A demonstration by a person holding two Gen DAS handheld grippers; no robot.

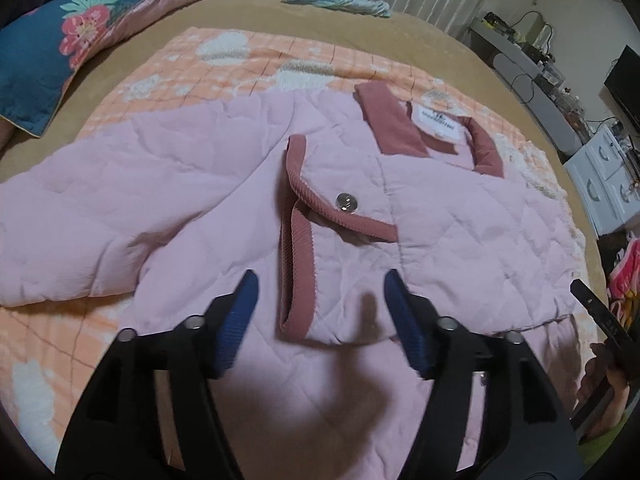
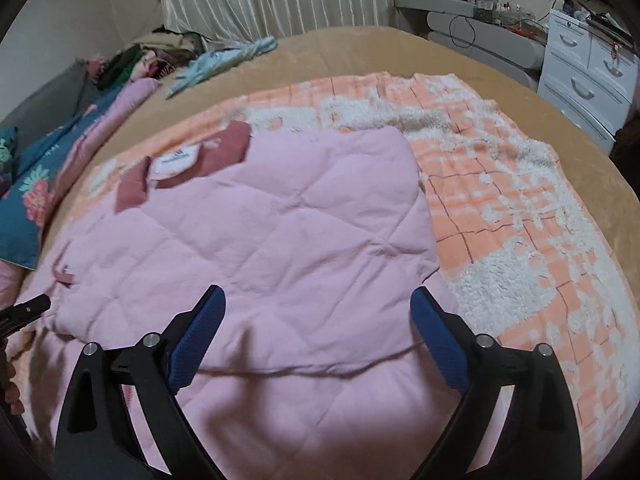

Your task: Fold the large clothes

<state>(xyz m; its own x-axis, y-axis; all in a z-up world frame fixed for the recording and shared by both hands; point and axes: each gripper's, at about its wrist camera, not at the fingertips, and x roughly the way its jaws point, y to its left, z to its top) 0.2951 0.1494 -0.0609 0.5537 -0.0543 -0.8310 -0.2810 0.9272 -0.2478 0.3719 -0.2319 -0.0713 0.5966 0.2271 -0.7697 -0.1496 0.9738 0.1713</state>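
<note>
Here, both grippers hang spread and empty over a pink quilted jacket (image 1: 224,168). Between and just ahead of the left gripper (image 1: 320,320) lies the corduroy-trimmed cuff of a sleeve folded across the chest. The right gripper (image 2: 318,336) straddles the folded body's lower edge. The collar (image 1: 392,120) lies farther ahead, on an orange checked blanket (image 2: 520,216).
</note>
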